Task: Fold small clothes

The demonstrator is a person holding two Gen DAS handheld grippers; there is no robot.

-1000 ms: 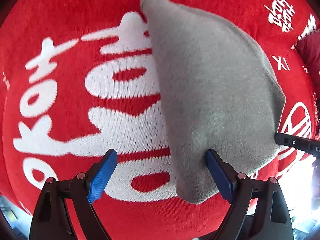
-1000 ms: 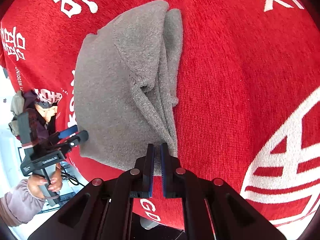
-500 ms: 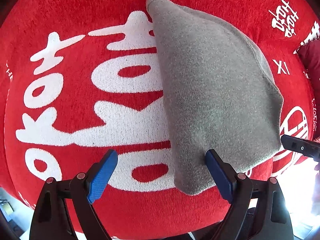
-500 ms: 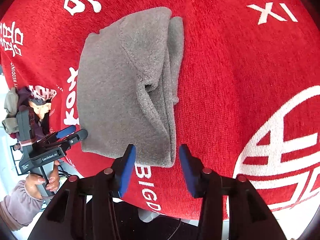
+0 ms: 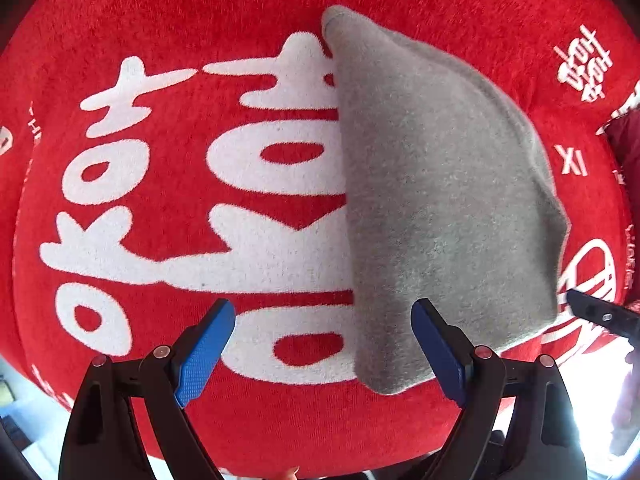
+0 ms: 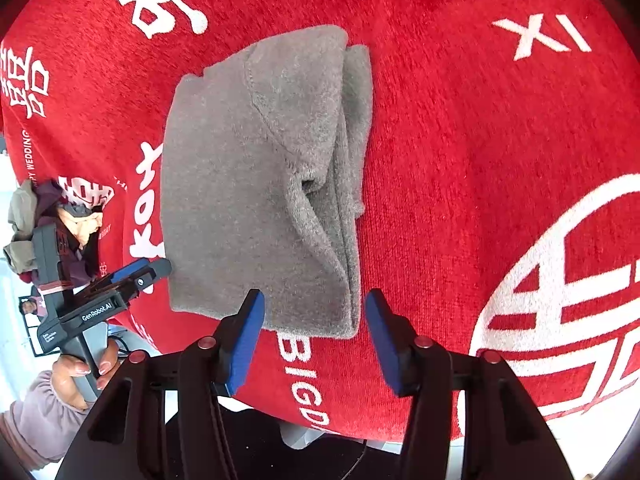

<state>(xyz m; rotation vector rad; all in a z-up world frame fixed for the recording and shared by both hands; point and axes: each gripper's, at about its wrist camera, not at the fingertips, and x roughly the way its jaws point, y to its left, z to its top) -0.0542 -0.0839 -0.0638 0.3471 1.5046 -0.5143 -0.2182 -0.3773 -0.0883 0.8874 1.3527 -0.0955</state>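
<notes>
A folded grey fleece garment (image 5: pixel 436 184) lies flat on the red cloth with white lettering (image 5: pixel 168 208). In the right wrist view the garment (image 6: pixel 256 184) shows its stacked folded layers along its right edge. My left gripper (image 5: pixel 324 344) is open and empty, its right finger beside the garment's near corner. It also shows from the side in the right wrist view (image 6: pixel 136 276). My right gripper (image 6: pixel 314 332) is open and empty, its jaws astride the garment's near edge, just short of it. Its fingertip (image 5: pixel 600 314) shows at the right of the left wrist view.
A heap of other small clothes (image 6: pixel 52 212) lies at the far left of the right wrist view, behind the left gripper. The red cloth's front edge (image 6: pixel 320 420) drops off just below my right gripper. A dark red item (image 5: pixel 628 140) sits at the right edge.
My right gripper was shut at the garment's near edge, then opened wide and drew back slightly. The garment now lies released. My left gripper stayed open and pulled back a little.
</notes>
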